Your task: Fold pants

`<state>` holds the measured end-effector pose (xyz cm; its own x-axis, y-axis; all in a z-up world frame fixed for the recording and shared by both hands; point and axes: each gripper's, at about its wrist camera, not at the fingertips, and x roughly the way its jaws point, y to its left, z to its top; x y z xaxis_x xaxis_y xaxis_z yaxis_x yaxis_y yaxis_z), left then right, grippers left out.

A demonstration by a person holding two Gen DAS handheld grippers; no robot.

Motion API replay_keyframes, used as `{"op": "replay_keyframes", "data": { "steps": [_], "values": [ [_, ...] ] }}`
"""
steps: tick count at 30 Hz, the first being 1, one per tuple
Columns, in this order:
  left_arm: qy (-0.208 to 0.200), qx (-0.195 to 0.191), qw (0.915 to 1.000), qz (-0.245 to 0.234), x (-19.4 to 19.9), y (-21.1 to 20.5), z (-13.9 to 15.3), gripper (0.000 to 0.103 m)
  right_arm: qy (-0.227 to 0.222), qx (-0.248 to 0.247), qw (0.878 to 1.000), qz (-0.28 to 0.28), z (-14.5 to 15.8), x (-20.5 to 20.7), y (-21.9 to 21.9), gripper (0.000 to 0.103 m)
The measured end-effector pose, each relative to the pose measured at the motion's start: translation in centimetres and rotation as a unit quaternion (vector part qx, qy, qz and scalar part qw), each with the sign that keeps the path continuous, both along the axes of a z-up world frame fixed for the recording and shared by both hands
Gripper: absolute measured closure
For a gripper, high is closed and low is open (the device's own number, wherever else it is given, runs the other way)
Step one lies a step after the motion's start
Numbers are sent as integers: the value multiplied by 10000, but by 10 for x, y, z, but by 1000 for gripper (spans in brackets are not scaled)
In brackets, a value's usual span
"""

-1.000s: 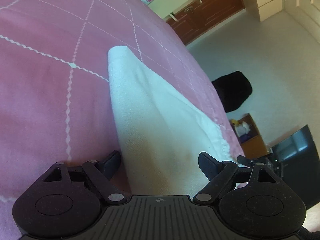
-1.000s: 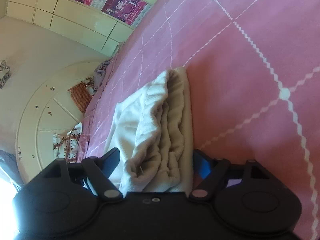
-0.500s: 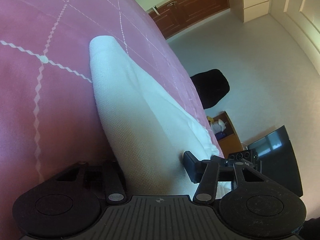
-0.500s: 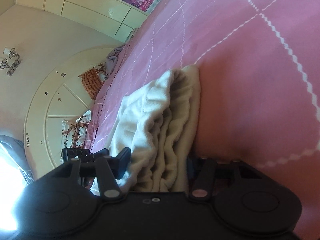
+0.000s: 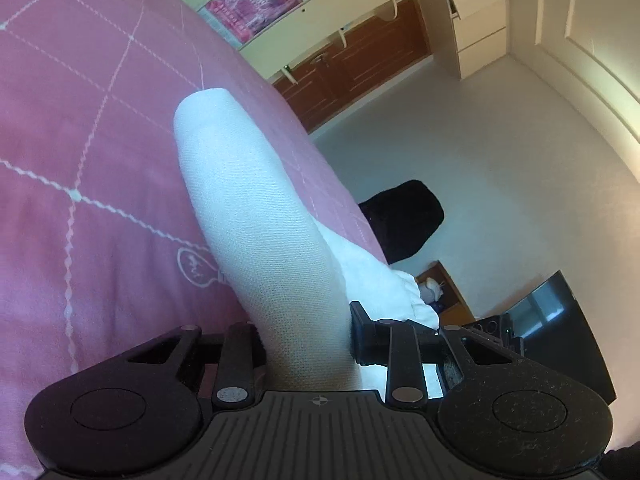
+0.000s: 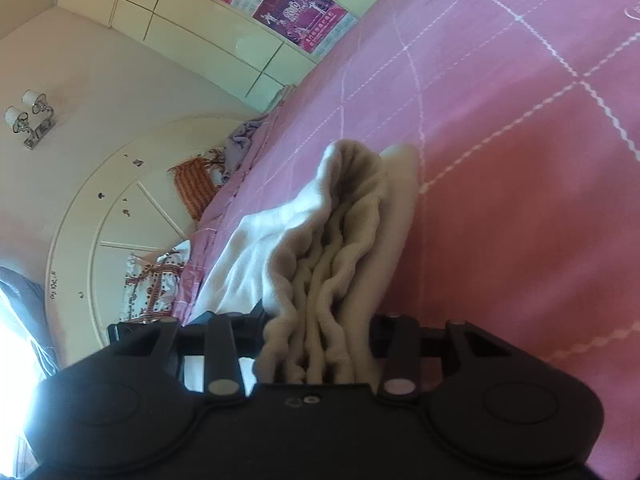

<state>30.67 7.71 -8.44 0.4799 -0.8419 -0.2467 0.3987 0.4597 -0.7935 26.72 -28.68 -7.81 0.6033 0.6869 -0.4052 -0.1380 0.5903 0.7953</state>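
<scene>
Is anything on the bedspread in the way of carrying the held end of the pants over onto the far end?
Nothing visible. Both grippers, left and right, have jaws shut on the white pants, and the pink bedspread around and beyond the far end shows only its stitched pattern.

Both wrist fisheyes sit low and close, looking forward along their fingers over the white pants (image 5: 256,216) (image 6: 352,240) on the pink bedspread (image 5: 80,128) (image 6: 520,140). These fill both frames, apparently viewed from opposite ends.
</scene>
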Motion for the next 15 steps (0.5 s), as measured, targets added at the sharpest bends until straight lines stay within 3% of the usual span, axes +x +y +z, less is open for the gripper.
{"op": "replay_keyframes", "data": {
  "steps": [7, 15],
  "values": [
    [-58, -425, 9969, 657, 28, 54, 18, 73, -294, -364, 9969, 625, 42, 44, 41, 66],
    [204, 214, 9951, 942, 115, 79, 11, 73, -218, -657, 9934, 918, 48, 59, 43, 66]
  ]
}}
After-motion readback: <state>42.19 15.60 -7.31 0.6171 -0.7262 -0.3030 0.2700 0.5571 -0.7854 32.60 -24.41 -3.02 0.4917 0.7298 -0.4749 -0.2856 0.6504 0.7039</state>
